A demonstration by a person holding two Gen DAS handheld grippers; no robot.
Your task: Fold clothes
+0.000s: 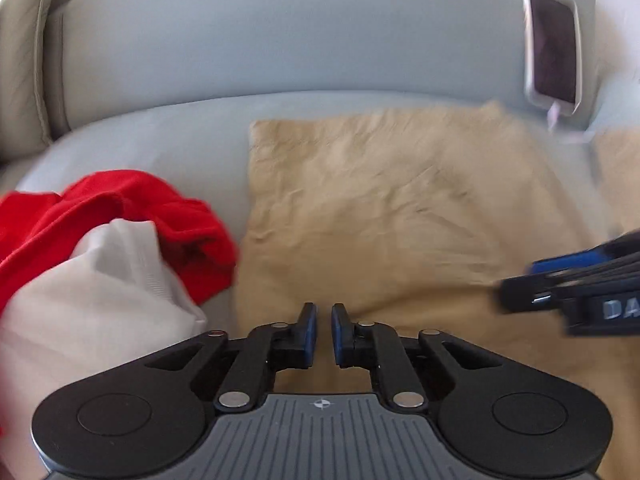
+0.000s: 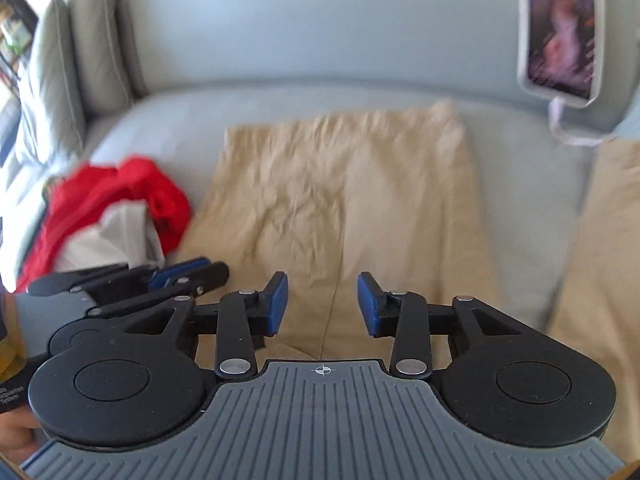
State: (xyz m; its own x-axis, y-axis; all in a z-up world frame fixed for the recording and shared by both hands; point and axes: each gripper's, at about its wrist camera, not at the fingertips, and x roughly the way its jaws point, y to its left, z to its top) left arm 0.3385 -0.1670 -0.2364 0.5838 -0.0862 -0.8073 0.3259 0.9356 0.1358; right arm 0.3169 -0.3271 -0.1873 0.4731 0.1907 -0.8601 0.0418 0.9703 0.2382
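Your folded cloth (image 2: pixel 340 200) lies mid-seat on the sofa (image 2: pixel 320 40). To its left sits a heap: the crumpled garment (image 1: pixel 132 216) w/ another garment (image 1: pixel 92 292) on top, nearer you. A phone (image 2: pixel 560 28) leans on the backrest, behind-right of the cloth. Another cloth (image 2: pixel 600 248) lies far right (partly cut off).

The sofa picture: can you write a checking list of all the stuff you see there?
Surface: pale blue sofa seat.
Job's things: beige garment spread flat, creased; red garment and white garment heaped beside it.
Clutter: phone leaning on the backrest.
Grippers: left gripper nearly shut, nothing between its pads; right gripper open, empty; both over the beige garment.
Cables: pale strap or cable hanging from the phone.
Surroundings: grey cushion at the left.
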